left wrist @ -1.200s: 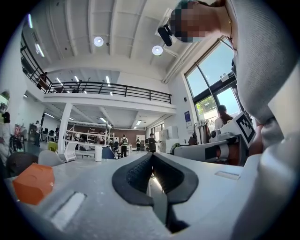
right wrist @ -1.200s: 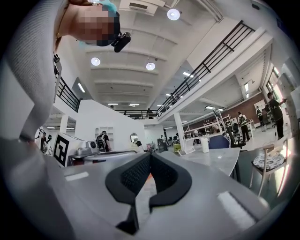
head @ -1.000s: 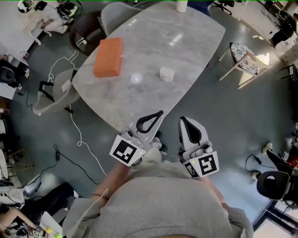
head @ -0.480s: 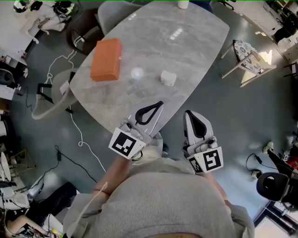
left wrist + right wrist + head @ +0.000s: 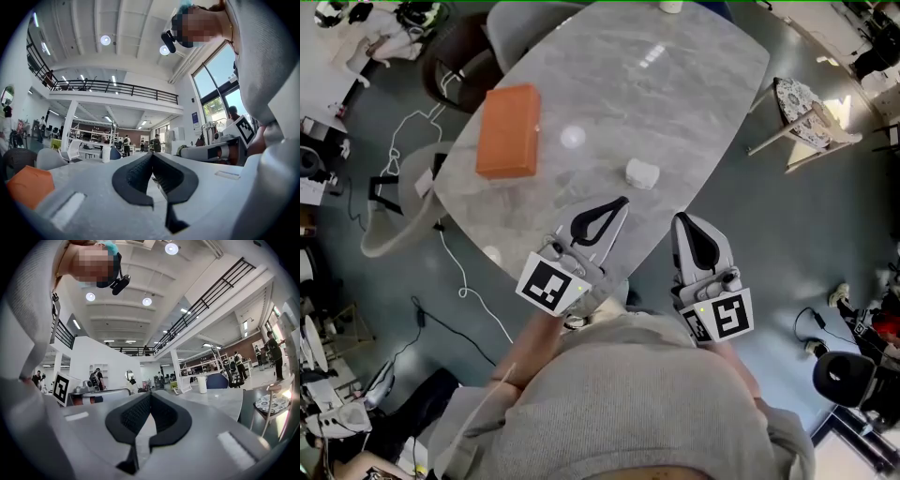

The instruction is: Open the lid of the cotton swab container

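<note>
A small clear round container (image 5: pixel 573 137) stands on the grey marble table (image 5: pixel 675 103), with a small white object (image 5: pixel 642 173) to its right. Both are well beyond my grippers. In the head view my left gripper (image 5: pixel 623 200) is shut and empty, its tip just over the table's near edge. My right gripper (image 5: pixel 680 218) is also shut and empty, beside the edge and off the table. The left gripper view shows its jaws pressed together (image 5: pixel 152 154), and the right gripper view shows the same (image 5: pixel 150 394). Neither gripper view shows the container.
An orange box (image 5: pixel 508 131) lies on the table's left part, also low in the left gripper view (image 5: pixel 26 185). A white cup (image 5: pixel 202 384) stands at the table's far end. A chair (image 5: pixel 403 202) sits to the left, a patterned stool (image 5: pixel 797 103) to the right.
Both shut grippers have moved forward together towards the table. The table and the things on it now sit closer to them in the head view.
</note>
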